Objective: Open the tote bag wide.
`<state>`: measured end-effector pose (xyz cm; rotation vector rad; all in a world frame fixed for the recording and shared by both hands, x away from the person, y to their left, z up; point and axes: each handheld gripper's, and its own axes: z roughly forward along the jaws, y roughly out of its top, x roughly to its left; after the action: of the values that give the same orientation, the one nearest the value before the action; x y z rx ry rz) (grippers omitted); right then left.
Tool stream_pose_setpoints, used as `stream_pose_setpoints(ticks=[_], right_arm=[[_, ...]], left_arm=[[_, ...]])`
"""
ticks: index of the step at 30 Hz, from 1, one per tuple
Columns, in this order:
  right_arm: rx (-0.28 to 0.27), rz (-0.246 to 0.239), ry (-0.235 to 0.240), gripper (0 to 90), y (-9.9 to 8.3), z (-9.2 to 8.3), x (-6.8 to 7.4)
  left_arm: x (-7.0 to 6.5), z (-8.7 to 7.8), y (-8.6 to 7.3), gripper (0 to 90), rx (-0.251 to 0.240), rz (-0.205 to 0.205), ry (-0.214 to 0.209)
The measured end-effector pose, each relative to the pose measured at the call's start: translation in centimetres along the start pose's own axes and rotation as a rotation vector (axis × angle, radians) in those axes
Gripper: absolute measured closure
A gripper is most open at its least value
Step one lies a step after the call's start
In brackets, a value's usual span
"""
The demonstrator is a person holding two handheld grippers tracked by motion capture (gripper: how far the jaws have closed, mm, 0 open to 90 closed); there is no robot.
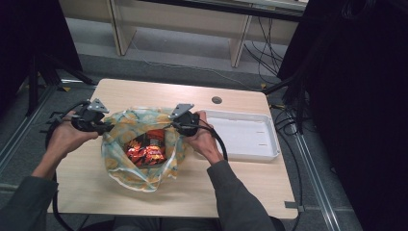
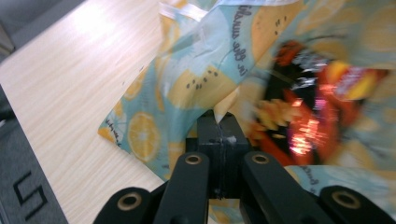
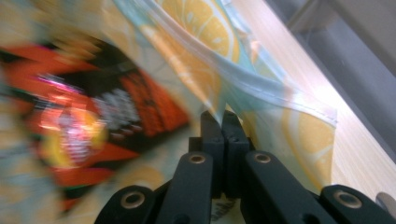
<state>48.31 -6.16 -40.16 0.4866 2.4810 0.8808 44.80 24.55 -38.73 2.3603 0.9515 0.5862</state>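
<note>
Clearly, the lemon-print plastic bag (image 1: 139,149) will handle as a thin, soft and limp thing: it is judged to fold, sag and slide wherever it is not gripped, and its film looks slippery enough to pull out of a weak pinch. It lies in the middle of the wooden table (image 1: 250,183), just left of the white tray (image 1: 245,137), with its mouth spread wide and red-and-orange snack packets (image 1: 146,149) lying inside; these are probably light, crinkly and easily crushed. The best hold is thought to be the rim at two opposite sides of the mouth, where the film is doubled by a seam, and that is where it is taken. The left gripper (image 2: 218,126) is clenched, its jaws pressed together on a fold of the bag's edge, as seen in the left gripper view. The right gripper (image 3: 222,122) is likewise clamped tight on the opposite edge, beside the clear seam strip. In the high view both are seen at the bag's upper corners, the mouth stretched between them.
</note>
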Motion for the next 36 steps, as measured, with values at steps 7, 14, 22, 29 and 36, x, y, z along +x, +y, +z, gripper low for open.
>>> stream_pose_setpoints(ticks=[7,14,22,29,36], right_arm=[[0.174,-0.004,-0.004,90.0,-1.3,6.7,0.3],[0.211,-0.005,0.045,83.9,-1.8,8.6,0.9],[0.054,0.077,0.081,61.1,0.2,1.3,1.3],[-0.011,0.028,0.179,88.6,-0.2,-3.6,4.1],[0.238,0.003,0.207,90.0,-4.9,1.9,5.3]], left_arm=[[0.1,5.3,-2.8,89.7,0.098,-0.021,0.025],[0.2,6.5,-4.3,89.7,0.092,-0.058,0.009],[0.1,5.7,-3.8,89.6,0.103,-0.066,-0.01],[0.2,5.4,-4.0,89.6,0.082,-0.07,0.001],[0.3,5.3,-4.4,89.6,0.08,-0.082,0.003]])
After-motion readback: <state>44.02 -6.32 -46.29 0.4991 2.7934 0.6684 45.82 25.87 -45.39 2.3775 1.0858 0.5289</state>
